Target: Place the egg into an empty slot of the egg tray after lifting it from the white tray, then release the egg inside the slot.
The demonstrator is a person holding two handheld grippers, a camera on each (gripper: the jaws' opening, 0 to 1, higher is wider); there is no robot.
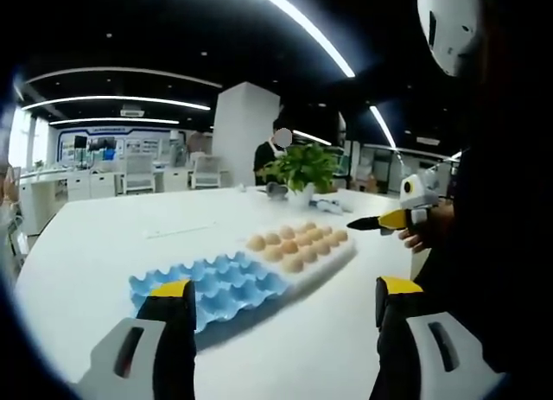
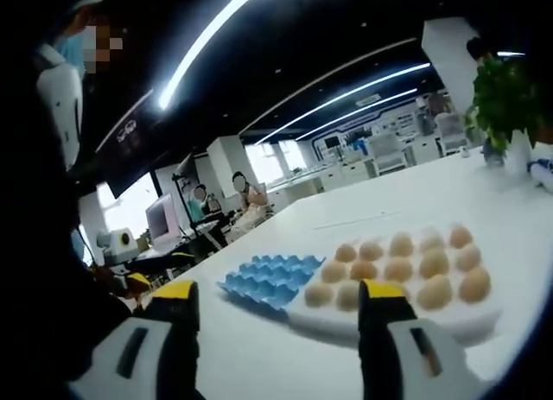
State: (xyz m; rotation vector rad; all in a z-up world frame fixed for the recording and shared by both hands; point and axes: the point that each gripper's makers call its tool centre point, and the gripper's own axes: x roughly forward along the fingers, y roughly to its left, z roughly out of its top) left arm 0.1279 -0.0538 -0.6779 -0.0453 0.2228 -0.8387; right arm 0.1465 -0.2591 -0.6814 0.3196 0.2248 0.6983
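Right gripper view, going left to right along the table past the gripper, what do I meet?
Blue egg tray → white tray filled with eggs → potted plant at the far right.

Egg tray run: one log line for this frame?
phase: pre-grasp | left gripper: open | right gripper: open | eggs: on white tray | blue egg tray: empty

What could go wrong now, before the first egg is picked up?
The tan eggs sit packed close in the white tray, so the open right gripper may bump neighbouring ones. The empty blue moulded egg tray looks light and could slide.
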